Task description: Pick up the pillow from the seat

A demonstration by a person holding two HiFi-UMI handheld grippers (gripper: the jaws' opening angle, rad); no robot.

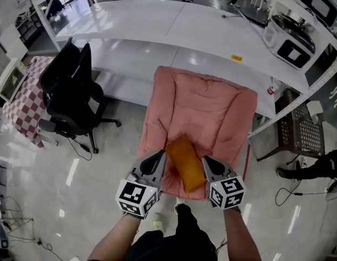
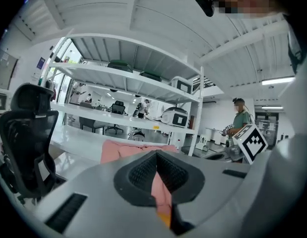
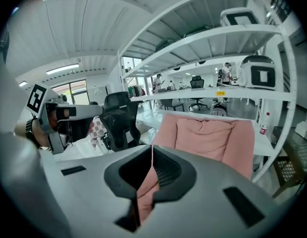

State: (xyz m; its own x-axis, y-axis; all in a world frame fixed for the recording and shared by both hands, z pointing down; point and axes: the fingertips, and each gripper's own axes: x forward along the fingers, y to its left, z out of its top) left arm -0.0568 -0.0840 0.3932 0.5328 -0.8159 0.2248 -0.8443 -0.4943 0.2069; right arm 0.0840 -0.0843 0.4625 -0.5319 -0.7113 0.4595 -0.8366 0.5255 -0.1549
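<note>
An orange oblong pillow (image 1: 184,165) lies on the front of the seat of a pink padded lounge chair (image 1: 203,105). In the head view my left gripper (image 1: 160,155) sits close against the pillow's left side and my right gripper (image 1: 207,161) against its right side; whether they touch it I cannot tell. Both sets of jaws stand shut with nothing between them. In the left gripper view the left gripper (image 2: 156,155) has its pads together, and a sliver of the orange pillow (image 2: 164,216) shows below them. The right gripper (image 3: 152,150) points at the pink chair (image 3: 213,138).
A black office chair (image 1: 70,91) stands left of the pink chair. A long white table (image 1: 157,20) runs behind both, with a rice cooker (image 1: 288,37) on the shelf at right. A wire basket (image 1: 301,129) stands at right. A person (image 2: 240,118) stands in the background.
</note>
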